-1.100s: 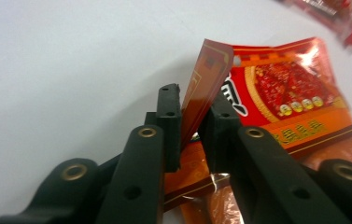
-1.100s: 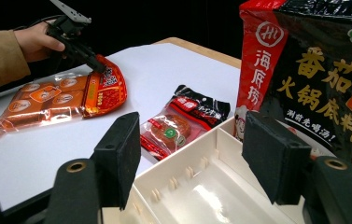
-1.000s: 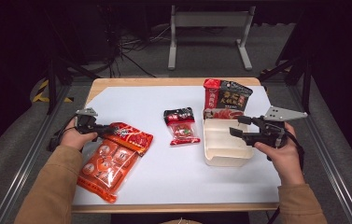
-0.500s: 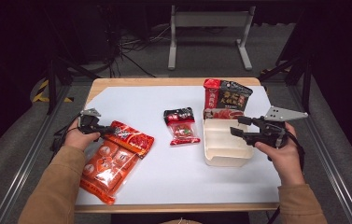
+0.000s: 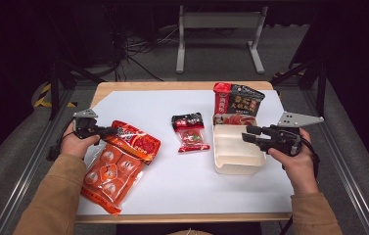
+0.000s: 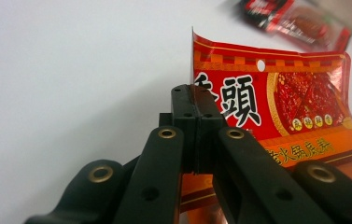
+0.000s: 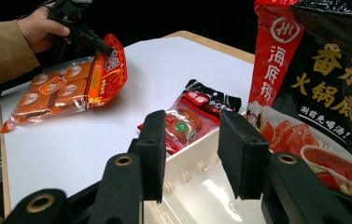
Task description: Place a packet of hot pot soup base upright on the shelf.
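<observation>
Flat at the centre of a white sheet (image 5: 172,186) on a wooden table (image 5: 172,86): small red-and-black sachet (image 5: 190,132). Standing at the far right edge, black-and-red bag (image 5: 237,104); lying at the near left, orange multipack (image 5: 108,174). Beyond, on the dark floor, grey stand (image 5: 219,29) and loose cables (image 5: 138,49).

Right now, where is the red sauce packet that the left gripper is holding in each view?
High view: red sauce packet, left of centre, atop the orange packet.
Left gripper view: centre right, its edge pinched in the jaws.
Right gripper view: upper left.
Shared landmark: small red snack packet.
</observation>
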Available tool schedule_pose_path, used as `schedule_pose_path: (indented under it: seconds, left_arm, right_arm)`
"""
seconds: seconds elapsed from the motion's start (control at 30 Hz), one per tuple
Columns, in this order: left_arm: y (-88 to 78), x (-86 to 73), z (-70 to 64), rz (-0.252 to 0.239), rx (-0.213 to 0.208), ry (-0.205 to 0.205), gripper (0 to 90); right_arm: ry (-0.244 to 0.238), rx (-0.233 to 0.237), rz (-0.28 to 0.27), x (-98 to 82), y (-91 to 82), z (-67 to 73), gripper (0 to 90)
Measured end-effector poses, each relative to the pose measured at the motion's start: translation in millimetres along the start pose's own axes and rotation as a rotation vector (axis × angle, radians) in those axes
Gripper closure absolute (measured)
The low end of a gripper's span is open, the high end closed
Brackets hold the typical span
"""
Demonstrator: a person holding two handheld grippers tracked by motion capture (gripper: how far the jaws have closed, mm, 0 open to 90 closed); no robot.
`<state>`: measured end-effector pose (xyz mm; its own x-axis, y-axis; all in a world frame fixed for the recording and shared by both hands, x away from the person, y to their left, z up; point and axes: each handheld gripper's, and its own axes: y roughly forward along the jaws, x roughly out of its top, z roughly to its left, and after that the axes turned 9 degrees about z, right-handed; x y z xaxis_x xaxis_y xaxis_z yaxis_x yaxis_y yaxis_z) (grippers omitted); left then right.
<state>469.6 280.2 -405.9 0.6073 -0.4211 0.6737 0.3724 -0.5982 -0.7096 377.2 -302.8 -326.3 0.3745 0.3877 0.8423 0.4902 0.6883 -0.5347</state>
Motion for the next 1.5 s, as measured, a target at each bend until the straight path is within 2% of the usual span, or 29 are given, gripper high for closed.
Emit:
schedule_pose_path:
  seconds: [0.23,0.3,0.33,0.37,0.4,0.47,0.53,0.7,0.83,0.9,0.97,1.0,1.2,1.3,1.5]
  left_arm:
    - [-14.4,6.3,-12.8,-0.04,-0.007,-0.013,90.0]
    - [-19.7,9.2,-17.0,-0.044,-0.006,-0.004,90.0]
    - [-24.5,11.6,-19.5,-0.051,-0.006,0.014,90.0]
    - [-28.4,13.2,-22.8,-0.055,-0.017,0.008,90.0]
    - [-31.9,14.5,-26.2,-0.066,-0.021,0.002,90.0]
    - [-38.4,16.4,-31.7,-0.088,-0.018,0.018,90.0]
    - [-42.5,16.6,-38.3,-0.114,-0.025,0.011,90.0]
    - [-49.7,16.9,-53.3,-0.174,-0.019,0.027,90.0]
    - [-60.2,15.7,-67.9,-0.229,-0.017,0.038,90.0]
    - [-66.4,16.9,-73.9,-0.25,-0.032,0.073,90.0]
    - [-68.7,16.5,-76.4,-0.259,-0.042,0.075,90.0]
    - [-74.1,16.1,-81.2,-0.282,-0.061,0.091,90.0]
    - [-88.2,14.2,-89.9,-0.32,-0.079,0.12,90.0]
    - [-95.5,12.5,-95.4,-0.34,-0.114,0.147,90.0]
    - [-107.6,9.5,-102.3,-0.355,-0.103,0.168,90.0]
  right_arm:
    - [-0.001,-0.01,0.005,3.8,-2.4,6.1,62.4]
    - [-0.004,-0.008,0.001,4.8,-2.9,7.9,62.4]
    - [-0.005,-0.005,-0.001,5.4,-3.3,8.9,62.4]
    - [-0.01,-0.006,-0.004,6.0,-3.7,10.0,62.2]
    - [-0.011,-0.006,-0.007,6.6,-4.0,10.8,62.1]
    - [-0.011,-0.008,-0.007,7.2,-4.4,11.7,61.7]
    - [-0.011,-0.01,-0.009,7.5,-4.7,12.6,60.8]
    - [0.024,-0.008,-0.02,7.2,-4.0,14.2,57.9]
    - [0.019,-0.005,-0.034,8.5,-5.3,16.6,57.3]
    - [0.015,-0.002,-0.035,9.3,-4.9,18.0,57.1]
    - [0.01,-0.002,-0.031,9.8,-3.7,19.5,56.9]
    - [0.008,0.001,-0.028,10.2,-2.6,20.7,56.7]
    - [0.0,0.019,-0.026,13.6,1.7,28.0,55.5]
    - [-0.011,0.026,-0.028,16.1,3.8,32.3,54.5]
    - [-0.048,0.059,-0.048,24.5,10.8,47.4,51.0]
